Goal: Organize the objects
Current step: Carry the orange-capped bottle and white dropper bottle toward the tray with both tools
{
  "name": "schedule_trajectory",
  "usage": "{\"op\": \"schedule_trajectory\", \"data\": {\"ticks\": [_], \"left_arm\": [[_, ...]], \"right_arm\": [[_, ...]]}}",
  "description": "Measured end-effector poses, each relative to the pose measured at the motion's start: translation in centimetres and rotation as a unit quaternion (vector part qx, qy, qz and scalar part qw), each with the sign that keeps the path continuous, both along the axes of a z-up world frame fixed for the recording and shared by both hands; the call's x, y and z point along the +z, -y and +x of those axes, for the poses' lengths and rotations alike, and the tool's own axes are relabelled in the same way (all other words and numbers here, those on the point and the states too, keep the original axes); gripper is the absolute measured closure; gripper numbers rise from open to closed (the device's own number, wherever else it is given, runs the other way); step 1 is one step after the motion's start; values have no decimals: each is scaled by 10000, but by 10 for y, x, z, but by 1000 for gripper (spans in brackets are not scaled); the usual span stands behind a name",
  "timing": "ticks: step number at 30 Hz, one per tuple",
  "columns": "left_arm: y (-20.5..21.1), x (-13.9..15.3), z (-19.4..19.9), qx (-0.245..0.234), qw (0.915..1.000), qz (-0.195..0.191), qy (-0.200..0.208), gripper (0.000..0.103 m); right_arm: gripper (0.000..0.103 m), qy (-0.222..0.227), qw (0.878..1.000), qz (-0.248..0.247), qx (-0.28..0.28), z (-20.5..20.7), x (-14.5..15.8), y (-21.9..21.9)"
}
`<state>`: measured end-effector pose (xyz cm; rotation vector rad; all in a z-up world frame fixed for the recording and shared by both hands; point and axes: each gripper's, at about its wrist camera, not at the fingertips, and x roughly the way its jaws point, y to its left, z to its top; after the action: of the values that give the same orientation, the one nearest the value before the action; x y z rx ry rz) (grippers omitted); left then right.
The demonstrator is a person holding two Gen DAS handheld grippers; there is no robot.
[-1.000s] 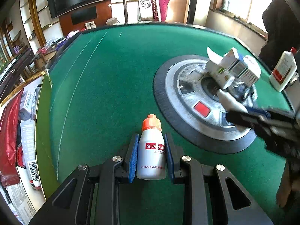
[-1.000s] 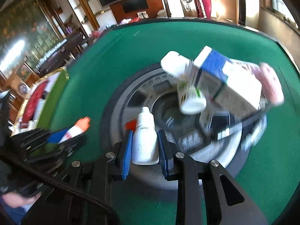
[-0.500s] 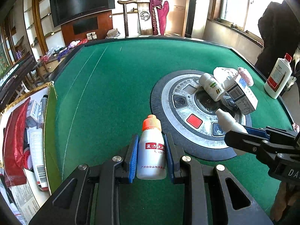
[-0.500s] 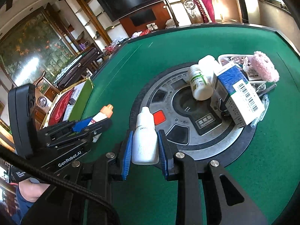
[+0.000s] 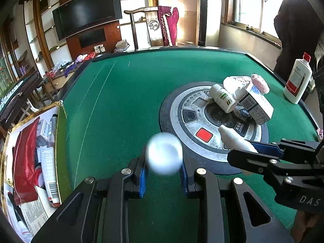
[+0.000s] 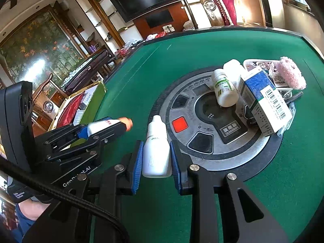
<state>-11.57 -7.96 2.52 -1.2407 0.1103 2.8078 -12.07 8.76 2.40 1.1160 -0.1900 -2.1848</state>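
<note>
My left gripper is shut on the orange-capped white bottle. In the left wrist view the bottle is a blurred white disc, base towards the camera. In the right wrist view that bottle lies along the left gripper's fingers, cap forward. My right gripper is shut on a small white dropper bottle, upright, over the near rim of the round console. The left wrist view shows the right gripper at the right, with the dropper bottle.
On the console lie a white pill bottle, a blue-and-white box and a pink fluffy item. A tall red-capped white bottle stands at the green table's right edge. A box with a red bag sits left.
The orange-capped bottle has tipped between the left pads from upright to base-on towards the camera. Both grippers have drawn back from the pile, and the right view is sharp again.
</note>
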Motion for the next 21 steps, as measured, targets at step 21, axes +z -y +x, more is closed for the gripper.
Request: {"op": "schedule_trajectory", "data": {"ticks": [21], "left_arm": [[28,32,13,387,9979,183,-495,80]], "right_arm": [[79,-217,9995,-199,135,26,13,22]]}}
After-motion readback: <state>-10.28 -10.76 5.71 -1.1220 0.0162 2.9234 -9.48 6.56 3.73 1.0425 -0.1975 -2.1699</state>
